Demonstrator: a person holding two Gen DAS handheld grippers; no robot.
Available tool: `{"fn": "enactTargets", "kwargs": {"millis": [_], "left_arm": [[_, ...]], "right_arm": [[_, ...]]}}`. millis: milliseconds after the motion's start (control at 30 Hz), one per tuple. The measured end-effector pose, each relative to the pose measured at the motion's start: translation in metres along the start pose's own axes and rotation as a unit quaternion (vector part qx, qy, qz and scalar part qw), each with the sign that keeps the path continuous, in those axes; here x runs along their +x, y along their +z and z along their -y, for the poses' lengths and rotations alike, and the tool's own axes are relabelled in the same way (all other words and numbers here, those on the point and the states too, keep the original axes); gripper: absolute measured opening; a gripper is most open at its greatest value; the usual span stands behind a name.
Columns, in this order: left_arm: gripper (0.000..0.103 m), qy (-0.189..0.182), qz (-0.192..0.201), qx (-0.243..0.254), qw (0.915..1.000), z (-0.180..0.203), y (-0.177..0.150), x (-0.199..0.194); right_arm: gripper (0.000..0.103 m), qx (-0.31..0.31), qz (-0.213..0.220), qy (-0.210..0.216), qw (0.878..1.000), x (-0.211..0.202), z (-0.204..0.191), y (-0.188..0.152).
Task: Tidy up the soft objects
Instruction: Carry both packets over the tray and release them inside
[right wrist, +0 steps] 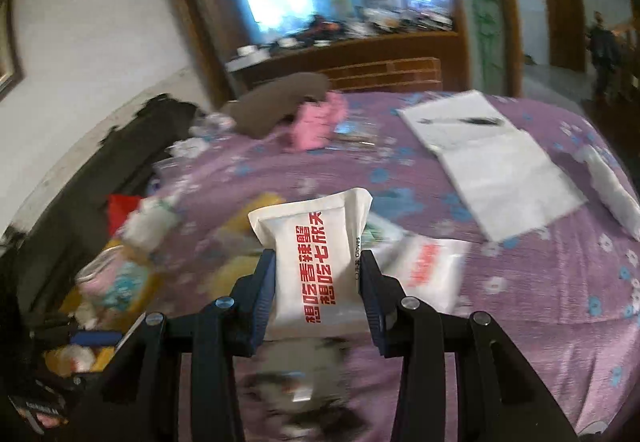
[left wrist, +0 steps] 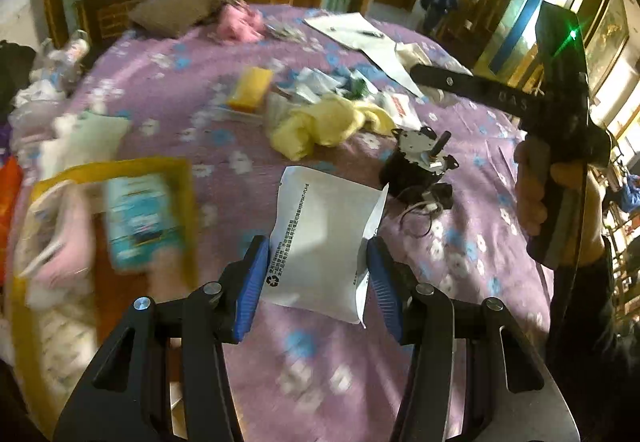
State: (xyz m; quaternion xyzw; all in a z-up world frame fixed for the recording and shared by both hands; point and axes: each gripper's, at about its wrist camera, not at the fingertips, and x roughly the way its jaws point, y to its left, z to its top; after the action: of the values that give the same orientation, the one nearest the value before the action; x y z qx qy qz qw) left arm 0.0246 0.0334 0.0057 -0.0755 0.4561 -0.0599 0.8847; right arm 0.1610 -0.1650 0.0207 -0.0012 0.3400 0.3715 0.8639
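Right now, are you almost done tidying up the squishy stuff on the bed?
Not yet. Some soft things already sit in the yellow bin. Each hand-held gripper holds a white packet: the left hand-held gripper a plain one, the right hand-held gripper a red-lettered one. The yellow cloth, yellow sponge and pink fabric are left on the bedspread.

A white pouch (left wrist: 324, 242) and a red-lettered white packet (right wrist: 316, 262) each sit, apparently pinched, between jaws.

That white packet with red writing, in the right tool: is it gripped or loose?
Gripped. The white packet stands upright, off the bed, with the right tool touching both its sides.
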Motion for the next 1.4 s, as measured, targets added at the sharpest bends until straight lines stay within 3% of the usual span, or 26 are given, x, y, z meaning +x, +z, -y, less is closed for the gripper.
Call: {"fn": "enactTargets", "kwargs": {"millis": [200,367,500,633,933,1067,1133,1267,1400], "left_arm": [[0.051,0.034,0.04,-0.049,0.9975,-0.05,-0.032,-0.068],[0.051,0.078,0.048,-0.08,0.9925,-0.089,-0.06,-0.088],[0.051,0.115,0.044,-0.099,0.9874,-0.116,-0.076,-0.088],[0.051,0.133,0.034,-0.113,0.9841,-0.135,-0.088,-0.082],[0.051,0.124,0.011,-0.128,0.984,-0.15,-0.102,-0.059],[0.061,0.106,0.016,-0.143,0.984,-0.156,-0.103,-0.061],[0.062,0.105,0.022,-0.15,0.9828,-0.158,-0.102,-0.063],[0.078,0.068,0.039,-0.174,0.9817,-0.16,-0.103,-0.068],[0.079,0.055,0.04,-0.191,0.9792,-0.159,-0.101,-0.072]], "right_arm": [[0.041,-0.07,-0.011,0.1,0.992,-0.008,-0.086,-0.01],[0.041,-0.108,-0.061,0.173,0.977,0.01,-0.156,-0.033],[0.041,-0.143,-0.092,0.192,0.967,0.031,-0.203,-0.053],[0.041,-0.176,-0.115,0.177,0.962,0.054,-0.236,-0.072],[0.045,-0.17,-0.14,0.147,0.964,0.084,-0.238,-0.093],[0.048,-0.157,-0.136,0.155,0.966,0.083,-0.237,-0.095],[0.055,-0.158,-0.129,0.158,0.966,0.078,-0.239,-0.094],[0.07,-0.149,-0.113,0.183,0.965,0.066,-0.236,-0.09],[0.078,-0.144,-0.108,0.195,0.964,0.054,-0.232,-0.083]]}}
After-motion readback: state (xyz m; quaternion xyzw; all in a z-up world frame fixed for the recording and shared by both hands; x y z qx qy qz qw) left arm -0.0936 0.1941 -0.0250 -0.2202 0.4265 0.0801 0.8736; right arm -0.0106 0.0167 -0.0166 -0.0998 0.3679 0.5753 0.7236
